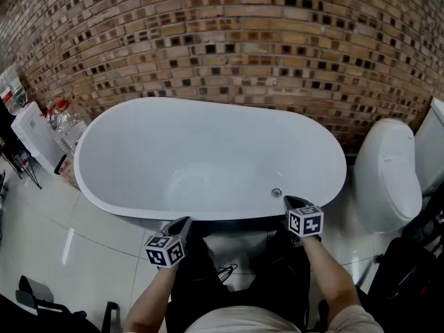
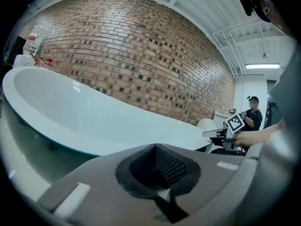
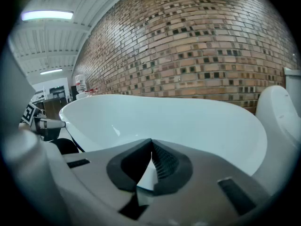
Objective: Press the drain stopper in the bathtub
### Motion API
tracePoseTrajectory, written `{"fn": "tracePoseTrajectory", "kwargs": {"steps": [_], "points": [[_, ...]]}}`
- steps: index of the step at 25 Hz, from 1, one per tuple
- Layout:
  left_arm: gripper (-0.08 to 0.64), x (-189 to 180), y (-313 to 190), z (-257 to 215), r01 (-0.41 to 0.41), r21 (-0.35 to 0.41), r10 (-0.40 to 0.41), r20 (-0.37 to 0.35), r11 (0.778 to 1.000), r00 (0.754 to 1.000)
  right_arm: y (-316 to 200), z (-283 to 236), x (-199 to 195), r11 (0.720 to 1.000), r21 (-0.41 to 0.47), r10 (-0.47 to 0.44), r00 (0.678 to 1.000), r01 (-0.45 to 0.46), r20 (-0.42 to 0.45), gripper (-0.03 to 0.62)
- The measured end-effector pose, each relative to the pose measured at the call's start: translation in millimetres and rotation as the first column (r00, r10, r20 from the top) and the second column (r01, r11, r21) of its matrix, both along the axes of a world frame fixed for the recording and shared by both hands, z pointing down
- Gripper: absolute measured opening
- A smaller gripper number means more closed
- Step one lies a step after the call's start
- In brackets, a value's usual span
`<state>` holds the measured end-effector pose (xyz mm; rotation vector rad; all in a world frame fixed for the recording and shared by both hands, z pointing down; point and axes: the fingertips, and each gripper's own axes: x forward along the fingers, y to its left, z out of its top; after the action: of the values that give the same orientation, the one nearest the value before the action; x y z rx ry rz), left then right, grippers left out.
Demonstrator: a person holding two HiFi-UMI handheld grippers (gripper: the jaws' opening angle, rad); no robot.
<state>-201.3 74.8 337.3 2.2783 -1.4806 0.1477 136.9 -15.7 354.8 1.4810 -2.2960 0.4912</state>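
Observation:
A white oval bathtub point(image 1: 111, 186) stands against the brick wall, and its small round metal drain stopper point(image 1: 276, 193) sits on the tub floor near the front right. My right gripper point(image 1: 288, 201) hovers at the tub's near rim, just in front of the stopper, shut and holding nothing. My left gripper point(image 1: 184, 222) hangs lower, outside the near rim and well left of the stopper, also shut and empty. In the left gripper view the jaws point(image 2: 159, 166) meet below the tub's outer wall point(image 2: 70, 121). In the right gripper view the jaws point(image 3: 149, 166) point over the rim into the basin point(image 3: 188, 121); the stopper is hidden there.
A white toilet point(image 1: 388, 175) stands right of the tub. Bottles and a white bag point(image 1: 35, 134) crowd the floor at its left end. Black bags point(image 1: 409, 276) lie at lower right and lower left. A brick wall point(image 1: 229, 40) runs behind. A person point(image 2: 254, 117) stands far off.

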Motion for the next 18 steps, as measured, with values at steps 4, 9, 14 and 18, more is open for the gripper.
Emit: {"fn": "tracePoseTrajectory", "kwargs": {"steps": [4, 9, 14, 18], "points": [[0.008, 21.7, -6.5, -23.5, -0.061, 0.025, 0.060, 0.036, 0.998, 0.998, 2.3, -23.5, -17.6, 0.999, 0.003, -0.035, 0.999, 0.035, 0.009, 0.015], [0.008, 51.7, -17.8, -63.9, -0.156, 0.084, 0.150, 0.077, 0.984, 0.986, -2.4, -67.5, -33.8, 0.997, 0.034, -0.068, 0.998, 0.068, -0.003, 0.015], [0.008, 66.5, -24.5, -92.7, -0.195, 0.112, 0.187, 0.081, 0.974, 0.979, -6.0, -106.0, -46.6, 0.992, 0.086, -0.088, 0.996, 0.089, -0.011, 0.015], [0.008, 70.9, -26.0, -112.2, -0.195, 0.124, 0.192, 0.041, 0.973, 0.981, -1.6, -130.1, -55.7, 0.985, 0.134, -0.102, 0.994, 0.106, -0.033, 0.015]]}}
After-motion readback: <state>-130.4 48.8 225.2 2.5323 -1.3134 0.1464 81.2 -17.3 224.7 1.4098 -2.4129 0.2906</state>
